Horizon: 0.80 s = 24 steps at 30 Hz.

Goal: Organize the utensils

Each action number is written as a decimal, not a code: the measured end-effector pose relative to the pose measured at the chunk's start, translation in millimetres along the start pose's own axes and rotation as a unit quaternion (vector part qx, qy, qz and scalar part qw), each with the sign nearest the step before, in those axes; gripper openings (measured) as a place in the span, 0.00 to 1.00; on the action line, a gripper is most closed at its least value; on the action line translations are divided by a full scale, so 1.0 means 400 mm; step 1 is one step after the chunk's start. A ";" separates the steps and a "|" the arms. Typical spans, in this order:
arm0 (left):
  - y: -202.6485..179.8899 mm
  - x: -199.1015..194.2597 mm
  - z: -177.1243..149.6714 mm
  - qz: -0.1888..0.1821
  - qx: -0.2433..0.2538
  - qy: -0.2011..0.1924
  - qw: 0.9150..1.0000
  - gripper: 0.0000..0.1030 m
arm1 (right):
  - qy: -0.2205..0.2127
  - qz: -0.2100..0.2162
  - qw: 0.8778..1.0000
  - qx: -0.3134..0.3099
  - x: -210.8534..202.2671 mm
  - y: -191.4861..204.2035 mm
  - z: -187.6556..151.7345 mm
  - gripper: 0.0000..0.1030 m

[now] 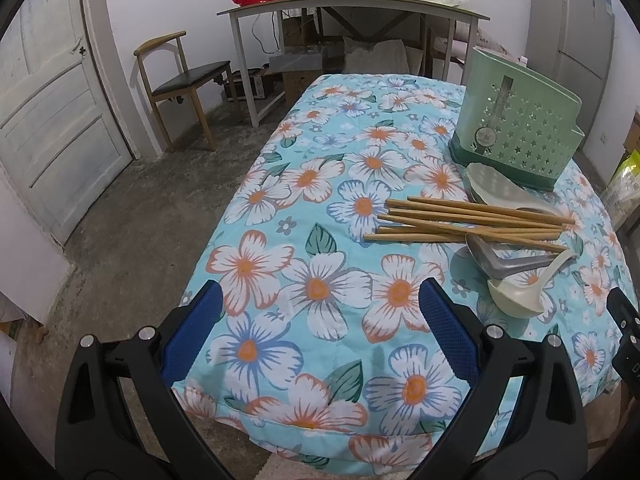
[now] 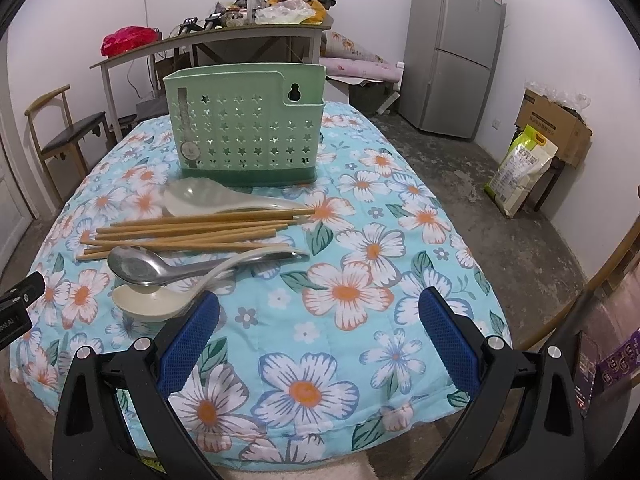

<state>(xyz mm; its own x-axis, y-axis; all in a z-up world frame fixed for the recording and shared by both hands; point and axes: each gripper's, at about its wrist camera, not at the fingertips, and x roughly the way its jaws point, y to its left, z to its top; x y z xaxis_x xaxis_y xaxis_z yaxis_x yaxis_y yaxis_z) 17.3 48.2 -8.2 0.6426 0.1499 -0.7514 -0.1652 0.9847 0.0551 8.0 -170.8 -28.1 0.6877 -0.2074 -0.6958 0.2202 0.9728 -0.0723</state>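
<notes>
A: Presently, both claws hang released over the near edge of a counter (image 2: 360,320) draped in a blue floral cloth. The left claw (image 1: 320,312) has its blue-padded fingers spread wide around bare fabric; the right claw (image 2: 318,312) is likewise agape, grasping nothing.

B: And the utensils?

A: From the right wrist view, a green star-punched holder (image 2: 244,124) stands upright at 12 o'clock. Just before it lies a translucent rice paddle (image 2: 200,198), then a loose bundle of wooden chopsticks (image 2: 192,232) lying crosswise, their far ends resting over the paddle's handle.

B: Spoons too?

A: Two, at 10 o'clock from the right claw. A metal spoon (image 2: 136,266) sits across a cream ladle-style spoon (image 2: 148,302), whose bowl lies just beside the claw's left finger. From the left wrist view the whole cluster sits at 2 o'clock, well apart from that claw, holder (image 1: 516,120) farthest back.
</notes>
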 end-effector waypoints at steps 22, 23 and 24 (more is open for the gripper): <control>-0.021 0.162 -0.050 -0.043 0.012 0.057 0.997 0.93 | 0.065 0.051 0.996 -0.019 0.158 0.021 -0.063 0.94; -0.024 0.160 -0.052 -0.042 0.015 0.054 0.998 0.93 | 0.062 0.053 0.996 -0.018 0.161 0.021 -0.064 0.94; -0.025 0.158 -0.056 -0.041 0.011 0.049 0.998 0.93 | 0.061 0.055 0.996 -0.019 0.163 0.022 -0.065 0.94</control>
<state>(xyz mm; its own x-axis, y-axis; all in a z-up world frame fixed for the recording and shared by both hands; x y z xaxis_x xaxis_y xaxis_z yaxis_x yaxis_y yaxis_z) 42.8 45.9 -71.1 0.5764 0.0594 -0.8150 -0.0976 0.9952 0.0035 36.8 -173.1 -92.8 0.6172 -0.0878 -0.7819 0.1208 0.9925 -0.0161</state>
